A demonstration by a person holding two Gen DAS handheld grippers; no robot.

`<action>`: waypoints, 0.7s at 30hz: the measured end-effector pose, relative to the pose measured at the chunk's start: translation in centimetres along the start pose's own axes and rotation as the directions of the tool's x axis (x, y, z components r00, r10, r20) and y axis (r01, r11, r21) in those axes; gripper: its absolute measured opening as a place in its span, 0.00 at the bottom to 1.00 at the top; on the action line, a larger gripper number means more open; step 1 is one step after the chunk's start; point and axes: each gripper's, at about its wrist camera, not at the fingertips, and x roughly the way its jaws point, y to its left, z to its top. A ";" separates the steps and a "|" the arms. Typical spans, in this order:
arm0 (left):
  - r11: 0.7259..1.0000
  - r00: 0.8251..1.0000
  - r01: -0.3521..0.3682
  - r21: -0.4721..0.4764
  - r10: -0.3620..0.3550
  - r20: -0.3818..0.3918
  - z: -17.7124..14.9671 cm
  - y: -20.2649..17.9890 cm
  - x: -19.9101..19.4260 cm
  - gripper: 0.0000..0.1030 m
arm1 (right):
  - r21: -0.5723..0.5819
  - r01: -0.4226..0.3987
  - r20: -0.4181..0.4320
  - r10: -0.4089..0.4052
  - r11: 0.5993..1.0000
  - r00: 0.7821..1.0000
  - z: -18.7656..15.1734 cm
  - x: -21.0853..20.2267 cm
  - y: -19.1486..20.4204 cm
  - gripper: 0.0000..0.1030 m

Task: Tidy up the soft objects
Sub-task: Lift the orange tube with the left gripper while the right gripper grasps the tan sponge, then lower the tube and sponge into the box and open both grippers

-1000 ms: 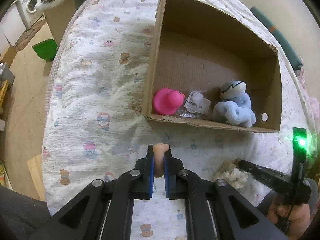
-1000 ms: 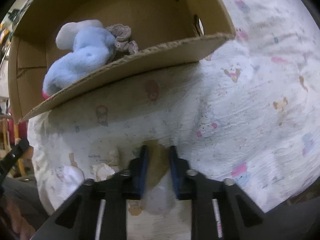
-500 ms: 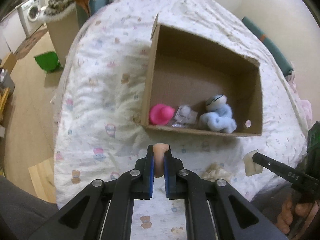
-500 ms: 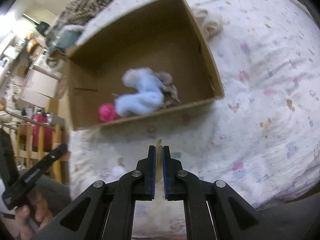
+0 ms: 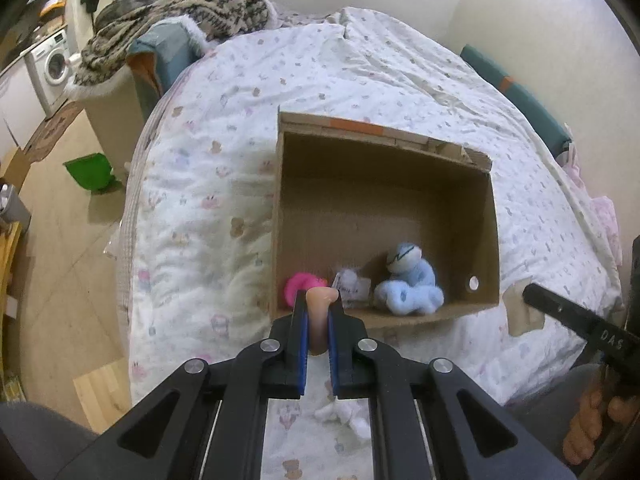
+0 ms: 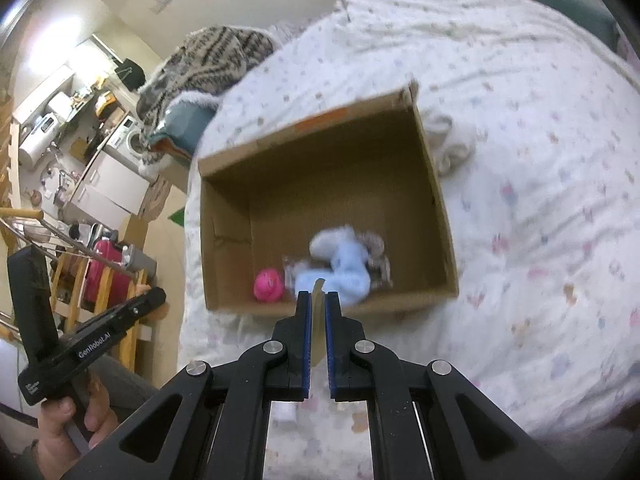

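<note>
Clamped between the blue pads of the left gripper (image 5: 318, 312) is a small peach-coloured soft piece (image 5: 319, 304), and the right gripper (image 6: 318, 312) is pinching a thin cream-coloured flat soft piece (image 6: 318, 320) edge-on. Both are hanging just short of the near wall of the open brown cardboard box (image 5: 280, 208) on the white printed bedspread (image 5: 208, 200). On the bedspread on the near side of the box, a fluffy white scrap (image 5: 344, 416) is lying uncollected. Inside the box, against its near wall, a bright pink soft toy (image 5: 296, 284), a crinkly clear packet (image 5: 352, 284) and a pale blue plush animal (image 5: 408, 284) are sitting; the rest of the box floor beyond them is bare.

To do this step well, each gripper probably needs to be carrying its piece past the near wall and over the bare floor before letting go, so nothing is catching the rim or landing on the toys.

Compared with a second earlier, both grippers are sitting much higher: the box is looking smaller and is showing its whole opening, and the right gripper, then low at the bedspread with jaws around its piece, is now closed tight on it.
</note>
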 end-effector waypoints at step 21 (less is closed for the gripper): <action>0.997 1.000 -0.022 0.076 0.023 -0.010 1.6 -1.7 8.2 0.08 | 0.111 0.076 0.019 -0.078 0.991 0.997 2.7 6.3 -5.0 0.08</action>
